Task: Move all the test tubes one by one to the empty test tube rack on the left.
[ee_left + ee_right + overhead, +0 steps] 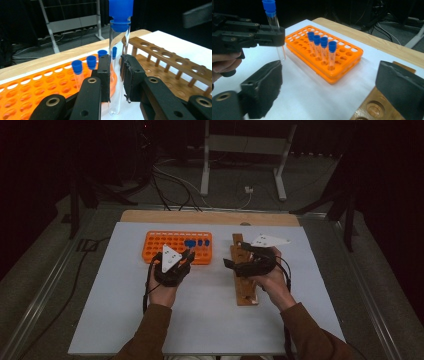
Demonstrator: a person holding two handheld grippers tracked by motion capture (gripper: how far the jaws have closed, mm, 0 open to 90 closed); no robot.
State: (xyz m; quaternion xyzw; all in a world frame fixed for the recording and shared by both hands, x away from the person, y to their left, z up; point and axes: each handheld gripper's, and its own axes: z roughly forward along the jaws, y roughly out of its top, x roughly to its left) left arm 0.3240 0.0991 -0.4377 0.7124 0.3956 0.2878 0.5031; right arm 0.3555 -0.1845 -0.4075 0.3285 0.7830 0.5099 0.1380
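The left gripper (pixel 115 75) pinches a clear test tube (pixel 117 62) with a blue cap between its pads, gripping the glass partway down so the tube stands upright with its capped end well above the jaws and its rounded bottom below them. Seen from the right gripper view, this tube (pixel 274 32) hangs in the air just beside the near corner of the orange rack (pixel 324 56), off its edge and over the white table cover (pixel 312 97). Four more blue-capped tubes (pixel 322 50) stand upright in a row in the orange rack's holes. The right gripper (pixel 329 87) has its jaws spread wide with nothing between them; no pad touches anything. It hovers over the near end of the brown wooden rack (pixel 243 275), which lies on the far side of the gap from the orange rack (pixel 175 245). In the high view the left gripper (pixel 186 256) sits at the orange rack's front edge.
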